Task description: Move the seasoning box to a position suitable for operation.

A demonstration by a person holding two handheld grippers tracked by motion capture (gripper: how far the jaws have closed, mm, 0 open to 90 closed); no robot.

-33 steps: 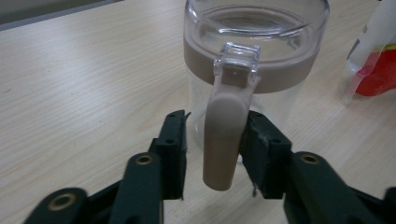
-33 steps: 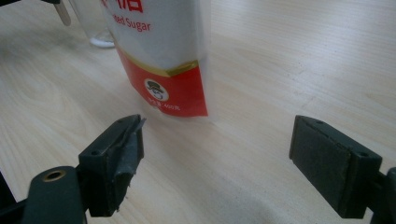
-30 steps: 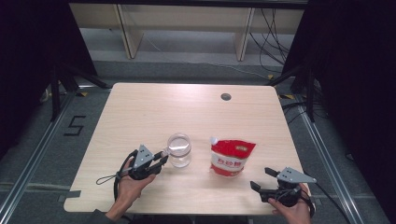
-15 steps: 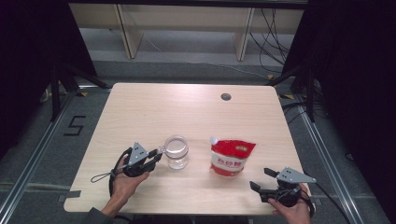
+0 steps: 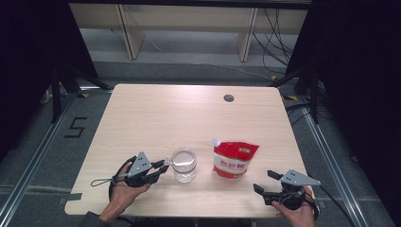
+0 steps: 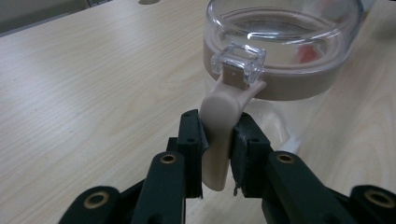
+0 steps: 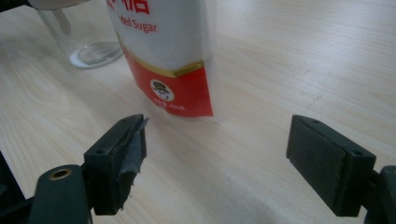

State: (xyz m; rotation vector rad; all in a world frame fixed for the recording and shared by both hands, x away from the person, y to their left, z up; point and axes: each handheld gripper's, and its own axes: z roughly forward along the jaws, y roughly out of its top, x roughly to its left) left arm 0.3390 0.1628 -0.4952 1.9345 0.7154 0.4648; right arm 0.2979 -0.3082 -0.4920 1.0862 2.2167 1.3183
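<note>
Pale wood table (image 5: 142, 123) fills the middle of a dim room, with a dark round hole (image 5: 229, 98) near its far edge. Everything else sits on the near side of that hole. Nearest the person stands a clear glass jar (image 5: 184, 164), and just to its right a red and white sugar pouch (image 5: 233, 160). The left gripper (image 5: 160, 170) has its jaws pinched tight on the jar's beige clasp lever (image 6: 218, 130), which hangs from the clear lid latch (image 6: 238, 63). The right gripper (image 5: 265, 182) rests on the table near the pouch, its jaws spread wide and holding nothing.
</note>
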